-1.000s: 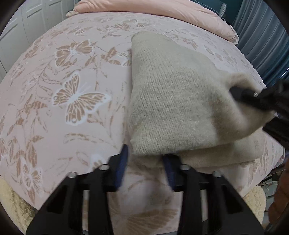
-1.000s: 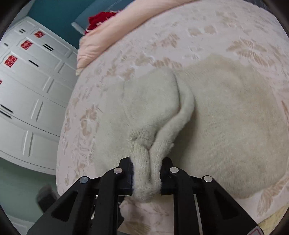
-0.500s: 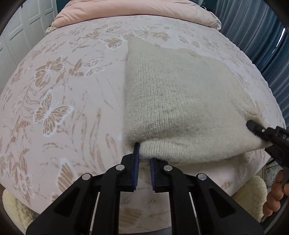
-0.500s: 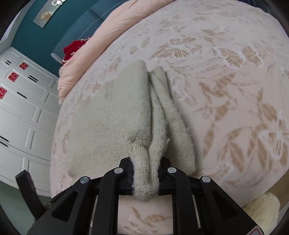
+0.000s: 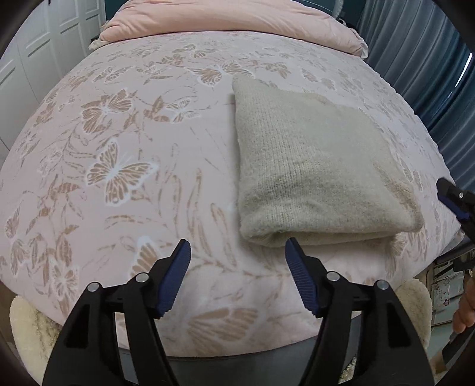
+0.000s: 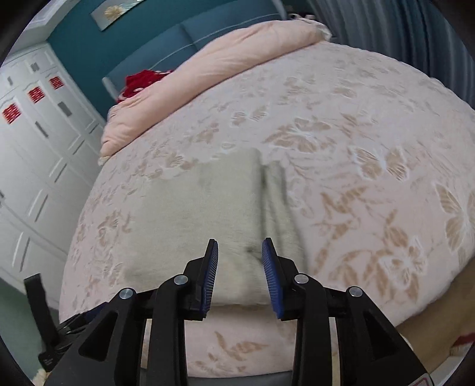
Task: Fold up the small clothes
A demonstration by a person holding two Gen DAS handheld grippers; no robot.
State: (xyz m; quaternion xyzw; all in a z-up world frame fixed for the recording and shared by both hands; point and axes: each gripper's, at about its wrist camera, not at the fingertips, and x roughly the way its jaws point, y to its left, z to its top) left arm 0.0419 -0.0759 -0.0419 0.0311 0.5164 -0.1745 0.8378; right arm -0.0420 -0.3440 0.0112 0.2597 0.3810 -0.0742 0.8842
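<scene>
Near the foot edge of the bed (image 5: 124, 142), on its pink butterfly-print cover, lies the folded beige knit garment (image 5: 311, 166), flat in a squarish stack with its rounded fold edge facing the left gripper (image 5: 237, 267). That gripper hangs just short of the fold with its blue-padded fingers (image 5: 175, 276) spread wide and holding nothing; the right-hand finger tip sits close to the garment's near edge, and whether it touches cannot be told. Left of the garment the cover is bare over a broad stretch, up to the pink duvet (image 5: 231, 17) at the head of the bed. From the other side, the right gripper (image 6: 240, 273) hovers over the garment's near edge, its fingers parted about half way and empty. This view is motion-blurred, so the layers along the garment's right side are hard to separate. At the left view's right rim, the other gripper's tip is cut off.
</scene>
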